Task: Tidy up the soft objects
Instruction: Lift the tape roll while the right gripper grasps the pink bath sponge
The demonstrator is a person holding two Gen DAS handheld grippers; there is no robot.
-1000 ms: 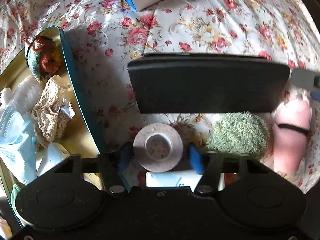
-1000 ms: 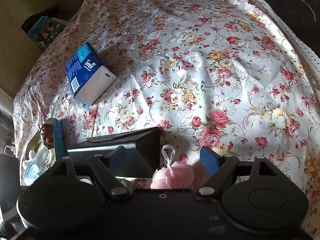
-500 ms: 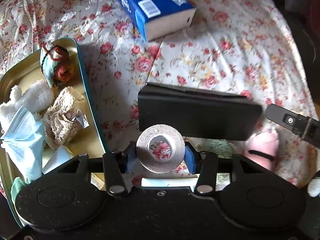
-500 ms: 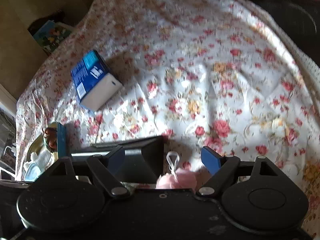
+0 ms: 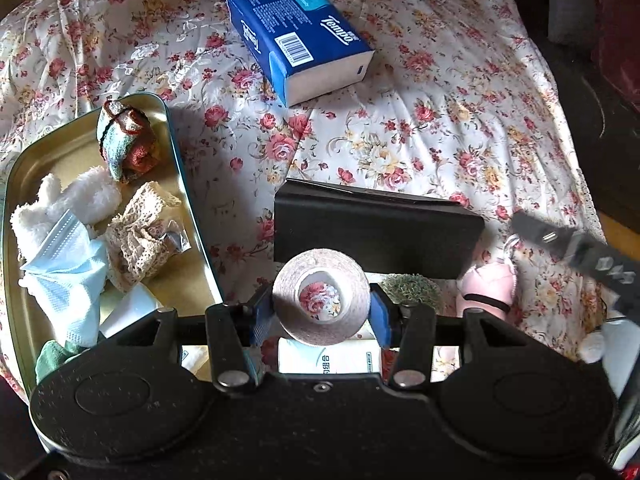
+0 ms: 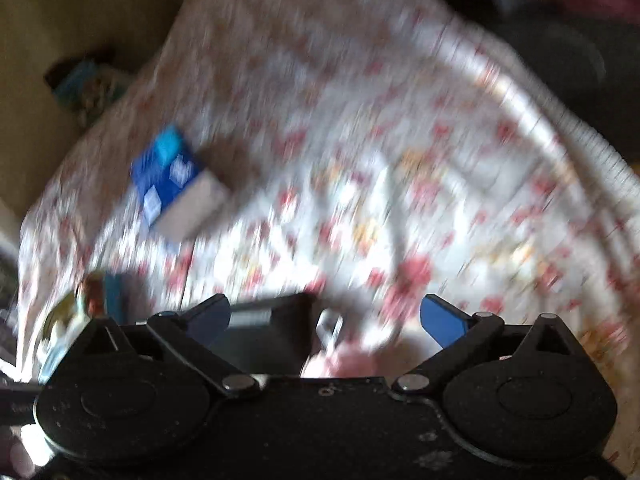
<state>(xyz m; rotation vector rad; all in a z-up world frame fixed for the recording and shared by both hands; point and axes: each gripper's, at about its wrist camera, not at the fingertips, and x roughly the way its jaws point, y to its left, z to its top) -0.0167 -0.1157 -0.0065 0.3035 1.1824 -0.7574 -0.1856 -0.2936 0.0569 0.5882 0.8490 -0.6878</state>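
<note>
My left gripper (image 5: 321, 309) is shut on a beige roll of bandage tape (image 5: 321, 296), held up above the flowered cloth. A gold tin tray (image 5: 48, 160) at the left holds a knitted ball (image 5: 126, 142), white fluffy pieces, a lace piece (image 5: 140, 232) and a blue face mask (image 5: 68, 280). A green scrubber (image 5: 412, 288) and a pink pouf (image 5: 488, 288) lie to the right of the roll. In the blurred right wrist view, my right gripper (image 6: 324, 318) has its jaws opening wide above the pink pouf (image 6: 352, 364), not touching it.
A black box (image 5: 376, 232) stands just beyond the roll. A blue tissue pack (image 5: 300, 36) lies farther back on the flowered cloth (image 5: 440, 128). A white packet (image 5: 328, 356) lies under my left gripper. The bed's edge runs along the right.
My left gripper has risen with the tape roll, so the tray and tissue pack show more fully. The right gripper's jaws have spread wider over the pink pouf.
</note>
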